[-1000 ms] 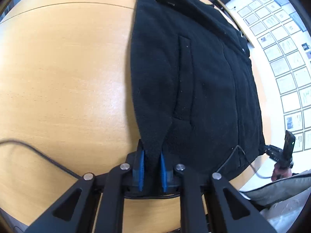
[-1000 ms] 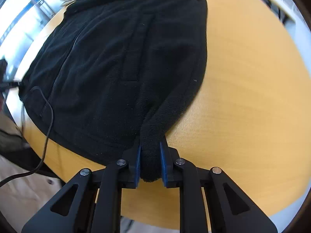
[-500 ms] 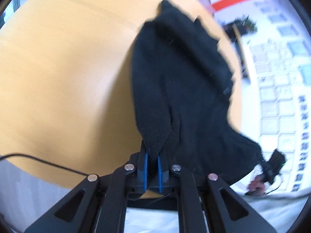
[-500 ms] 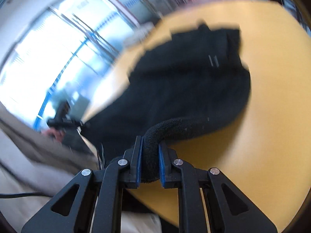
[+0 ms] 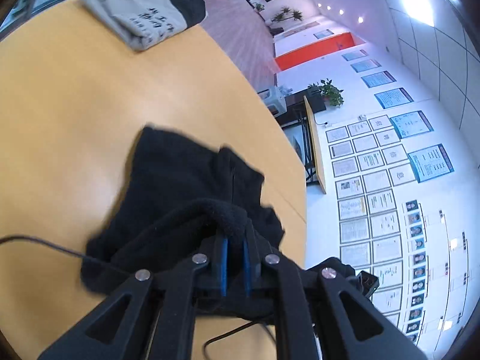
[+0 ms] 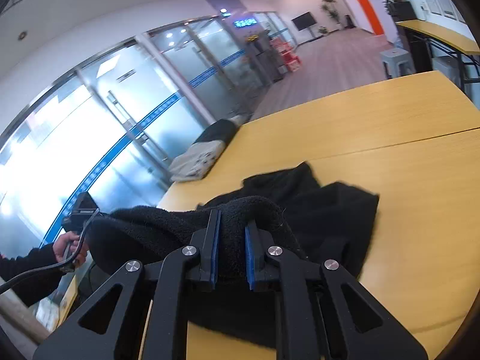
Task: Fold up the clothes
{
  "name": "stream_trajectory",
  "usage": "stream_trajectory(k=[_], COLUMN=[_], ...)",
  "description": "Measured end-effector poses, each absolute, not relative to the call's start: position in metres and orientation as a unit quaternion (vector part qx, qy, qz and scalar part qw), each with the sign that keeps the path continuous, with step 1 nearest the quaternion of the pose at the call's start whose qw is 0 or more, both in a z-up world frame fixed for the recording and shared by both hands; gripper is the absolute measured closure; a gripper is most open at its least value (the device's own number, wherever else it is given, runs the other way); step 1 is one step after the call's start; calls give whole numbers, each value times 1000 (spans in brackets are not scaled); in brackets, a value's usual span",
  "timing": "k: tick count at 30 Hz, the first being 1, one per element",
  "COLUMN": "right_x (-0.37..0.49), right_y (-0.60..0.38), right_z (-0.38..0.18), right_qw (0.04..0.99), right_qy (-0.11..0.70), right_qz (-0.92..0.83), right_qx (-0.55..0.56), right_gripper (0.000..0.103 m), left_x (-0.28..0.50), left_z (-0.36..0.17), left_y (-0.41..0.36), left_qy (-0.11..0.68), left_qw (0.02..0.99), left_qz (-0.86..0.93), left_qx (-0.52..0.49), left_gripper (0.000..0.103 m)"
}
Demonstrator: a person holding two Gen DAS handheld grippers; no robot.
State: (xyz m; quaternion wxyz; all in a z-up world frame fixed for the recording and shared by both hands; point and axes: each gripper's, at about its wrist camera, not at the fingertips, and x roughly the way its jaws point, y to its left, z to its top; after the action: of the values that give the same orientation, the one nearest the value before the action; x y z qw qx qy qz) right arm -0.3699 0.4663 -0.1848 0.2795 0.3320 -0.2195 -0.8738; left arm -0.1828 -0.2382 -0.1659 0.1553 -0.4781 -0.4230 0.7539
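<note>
A black fleece jacket [image 5: 180,180] lies partly on a round wooden table [image 5: 75,105], its near hem lifted off the surface. My left gripper [image 5: 234,258] is shut on one corner of the hem, the fabric bunched between the blue pads. My right gripper [image 6: 230,252] is shut on the other corner of the jacket [image 6: 330,210]. The far part with the collar still rests on the table [image 6: 390,138]. The lifted hem stretches between both grippers.
A folded grey and black garment [image 5: 144,9] sits at the table's far edge, also in the right wrist view [image 6: 198,159]. A black cable [image 5: 45,244] trails over the table at left. The person's hand holding the left gripper [image 6: 72,243] shows beyond the table edge.
Both grippers have lifted the jacket's near hem up off the table and tilted upward. The jacket, flat a second ago, is now bunched and folding toward its collar.
</note>
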Motion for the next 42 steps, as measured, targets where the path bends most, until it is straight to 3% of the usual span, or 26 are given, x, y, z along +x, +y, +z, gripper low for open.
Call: stream_trajectory(k=[7, 13, 15, 18, 19, 21, 22, 23, 26, 29, 32, 35, 40, 42], right_x=[-470, -503, -507, -503, -498, -484, -477, -469, -451, -451, -465, -486, -527, -523], right_y=[485, 492, 496, 498, 499, 501, 502, 503, 499, 459, 401, 359, 375, 395], right_z=[-249, -293, -304, -299, -289, -266, -252, -237, -198, -194, -219, -248, -296, -297], right_qw=[206, 186, 185, 190, 192, 186, 175, 163, 161, 197, 246, 277, 164, 127], right_qy=[-222, -210, -213, -210, -207, -196, -186, -176, -139, -65, -13, -20, -55, -49], right_qz=[-875, -864, -858, -858, -862, -878, -892, -905, -929, -918, -882, -857, -863, -870], right_qx=[379, 418, 429, 429, 421, 394, 372, 350, 304, 339, 401, 435, 474, 473], right_gripper=[90, 89, 88, 78, 69, 38, 6, 1, 0, 0, 1, 3, 6, 19], left_x=[-291, -329, -333, -320, -315, -304, -299, -294, -279, -279, -282, -302, -331, -332], left_z=[-237, -296, -304, -275, -263, -238, -226, -214, -180, -173, -194, -231, -265, -272], left_y=[-256, -262, -258, -263, -265, -270, -272, -275, -276, -235, -188, -146, -146, -152], left_qy=[-414, -388, -374, -339, -326, -300, -287, -274, -228, -135, -58, -8, -8, 5], left_qw=[134, 134, 136, 135, 134, 132, 131, 130, 136, 191, 255, 263, 223, 231], left_qz=[738, 735, 733, 765, 777, 799, 810, 821, 849, 851, 825, 807, 813, 814], left_qx=[-515, -540, -551, -531, -522, -503, -494, -484, -458, -471, -500, -529, -537, -533], left_gripper=[95, 92, 90, 88, 84, 63, 50, 43, 38, 34, 34, 34, 36, 38])
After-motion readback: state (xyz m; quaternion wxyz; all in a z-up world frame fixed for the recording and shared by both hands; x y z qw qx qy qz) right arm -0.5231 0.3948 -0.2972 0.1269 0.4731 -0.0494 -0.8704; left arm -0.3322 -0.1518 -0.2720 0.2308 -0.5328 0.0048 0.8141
